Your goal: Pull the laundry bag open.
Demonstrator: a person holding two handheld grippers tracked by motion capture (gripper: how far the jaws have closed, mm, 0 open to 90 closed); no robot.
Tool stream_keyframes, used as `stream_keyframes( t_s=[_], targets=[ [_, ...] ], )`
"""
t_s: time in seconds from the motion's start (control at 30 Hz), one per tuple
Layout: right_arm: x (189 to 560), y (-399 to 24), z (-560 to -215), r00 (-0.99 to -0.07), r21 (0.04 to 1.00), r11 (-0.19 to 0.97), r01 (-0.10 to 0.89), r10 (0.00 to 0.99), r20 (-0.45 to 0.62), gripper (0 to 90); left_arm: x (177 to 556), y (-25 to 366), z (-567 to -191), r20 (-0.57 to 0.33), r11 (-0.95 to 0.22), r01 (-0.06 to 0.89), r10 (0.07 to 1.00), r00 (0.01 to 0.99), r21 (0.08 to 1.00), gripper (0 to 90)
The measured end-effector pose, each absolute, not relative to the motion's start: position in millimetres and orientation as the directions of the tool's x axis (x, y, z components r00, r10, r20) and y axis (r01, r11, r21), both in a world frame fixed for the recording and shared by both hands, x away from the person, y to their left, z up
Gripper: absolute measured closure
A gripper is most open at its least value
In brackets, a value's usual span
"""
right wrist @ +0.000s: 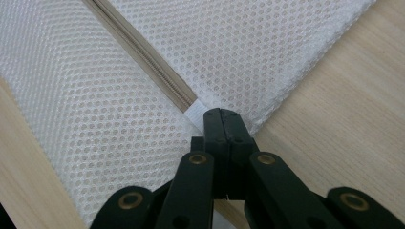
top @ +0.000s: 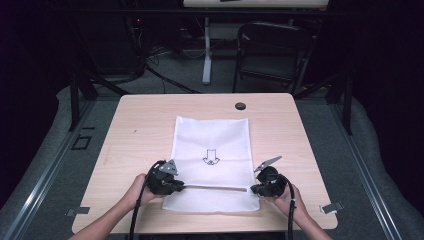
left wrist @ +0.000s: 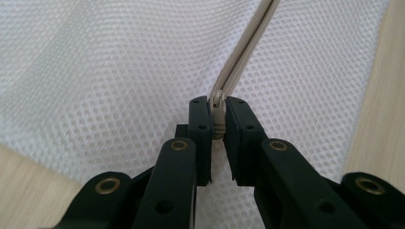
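Now the left tongs (left wrist: pixel 217 124) pinch the zipper pull (left wrist: pixel 218 106) and the right tongs (right wrist: pixel 222 125) clamp the mesh bag (top: pixel 212 135) edge; the zipper (top: pixel 215 187) looks closed, so opening is probably left.

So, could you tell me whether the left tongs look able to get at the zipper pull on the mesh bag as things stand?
Probably yes: the left tongs already close on the zipper pull at the mesh bag, with nothing between.
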State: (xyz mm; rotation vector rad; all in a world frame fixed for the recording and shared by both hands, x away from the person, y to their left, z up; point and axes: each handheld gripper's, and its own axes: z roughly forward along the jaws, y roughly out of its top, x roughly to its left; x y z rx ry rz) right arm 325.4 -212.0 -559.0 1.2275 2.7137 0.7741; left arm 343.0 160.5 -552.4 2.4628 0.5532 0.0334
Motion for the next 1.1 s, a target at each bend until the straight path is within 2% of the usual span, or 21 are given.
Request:
stream_keyframes(
  t_s=[0.37, 0.63, 1.1],
  targets=[
    [325, -212, -559, -0.682, 0.470, 0.557, 0.685, 0.717, 0.145, 90.0, 343, 163, -550, -0.095, -0.738, 0.377, 0.395, 0.914, 0.560, 82.3],
    [325, -211, -558, -0.682, 0.460, 0.565, 0.685, 0.719, 0.133, 90.0, 344, 186, -549, -0.098, -0.707, 0.432, 0.462, 0.882, 0.560, 82.2],
    [326, -214, -559, -0.693, 0.473, 0.564, 0.677, 0.705, 0.152, 90.0, 342, 203, -550, -0.120, -0.703, 0.496, 0.513, 0.850, 0.510, 82.2]
  ],
)
